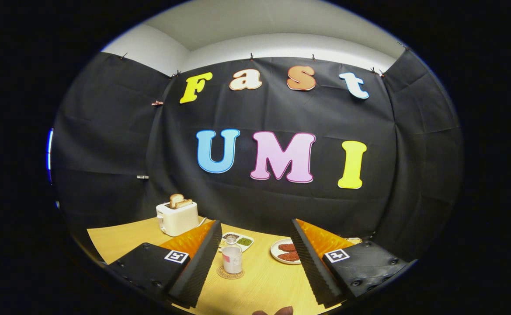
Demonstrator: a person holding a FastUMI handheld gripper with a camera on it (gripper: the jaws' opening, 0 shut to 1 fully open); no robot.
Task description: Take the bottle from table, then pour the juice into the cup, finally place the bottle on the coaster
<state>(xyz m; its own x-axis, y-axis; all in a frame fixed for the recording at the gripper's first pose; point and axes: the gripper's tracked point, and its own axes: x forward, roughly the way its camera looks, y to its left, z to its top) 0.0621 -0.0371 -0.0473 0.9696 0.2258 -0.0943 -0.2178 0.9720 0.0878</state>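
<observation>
Standing on coaster (230, 273): bottle (232, 258) (tongs (255, 245) agape).

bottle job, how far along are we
Nothing looks done. The gripper is open and holds nothing. A clear cup stands on the coaster between the fingers. I can't make out the bottle, so taking it, pouring and placing are all left.

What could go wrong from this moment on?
1. The open gripper has its left finger close beside the bottle, which stands on the coaster; a sideways move could tip it.
2. The tray and plate lie just beyond, so a knock or spill may reach them.
</observation>
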